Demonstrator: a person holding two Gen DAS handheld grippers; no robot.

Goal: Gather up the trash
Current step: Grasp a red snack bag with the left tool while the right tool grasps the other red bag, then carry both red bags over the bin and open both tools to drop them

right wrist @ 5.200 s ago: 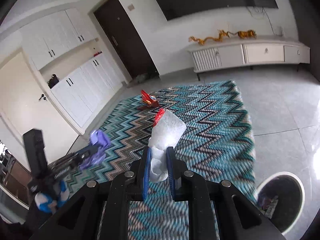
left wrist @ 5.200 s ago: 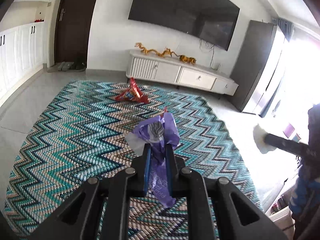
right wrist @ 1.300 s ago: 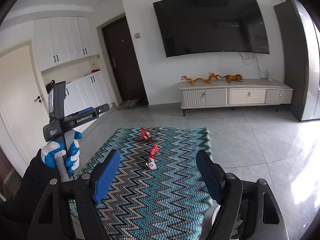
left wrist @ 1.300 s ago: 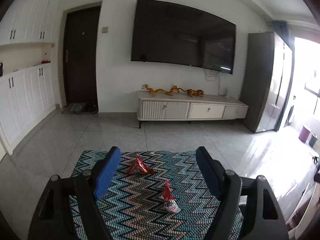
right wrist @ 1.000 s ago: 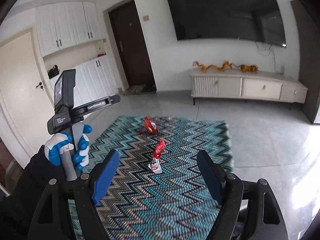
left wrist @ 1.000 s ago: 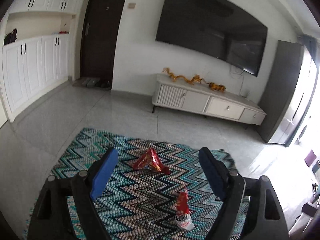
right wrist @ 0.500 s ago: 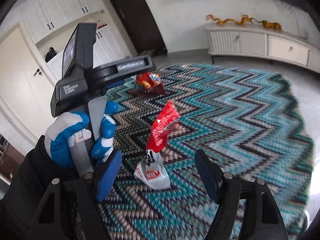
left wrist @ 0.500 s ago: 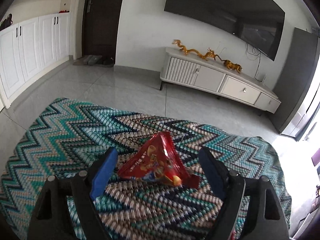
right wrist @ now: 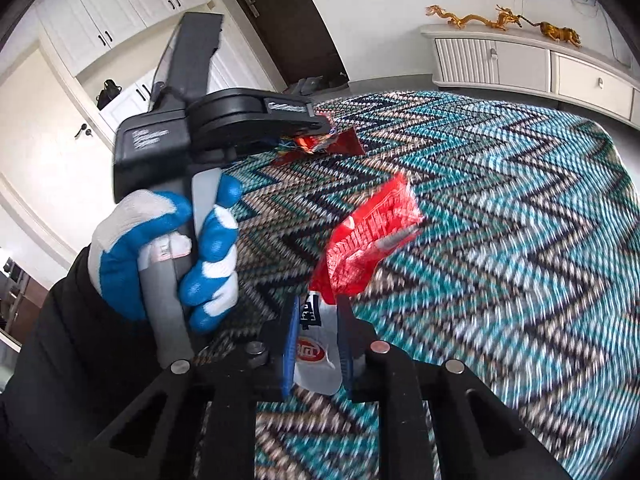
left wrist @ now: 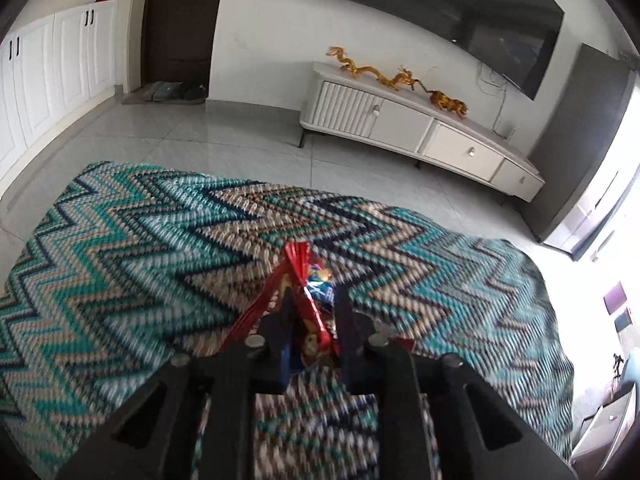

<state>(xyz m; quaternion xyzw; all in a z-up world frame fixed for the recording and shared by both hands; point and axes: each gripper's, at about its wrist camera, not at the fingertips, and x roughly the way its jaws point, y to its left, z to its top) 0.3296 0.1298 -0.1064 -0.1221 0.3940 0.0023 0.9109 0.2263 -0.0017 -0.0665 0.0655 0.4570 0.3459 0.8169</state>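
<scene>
While both jaws just closed, left gripper [left wrist: 310,308] pinches red snack bag [left wrist: 298,276]; right gripper [right wrist: 318,320] — red-and-white wrapper [right wrist: 360,240].

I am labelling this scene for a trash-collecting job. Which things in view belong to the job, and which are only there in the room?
Job:
- red snack bag, pinched in the left gripper
- red-and-white wrapper, pinched in the right gripper

Just there:
- rug
- TV cabinet
- gold dragon figures
- TV
- shoes by the door
</scene>
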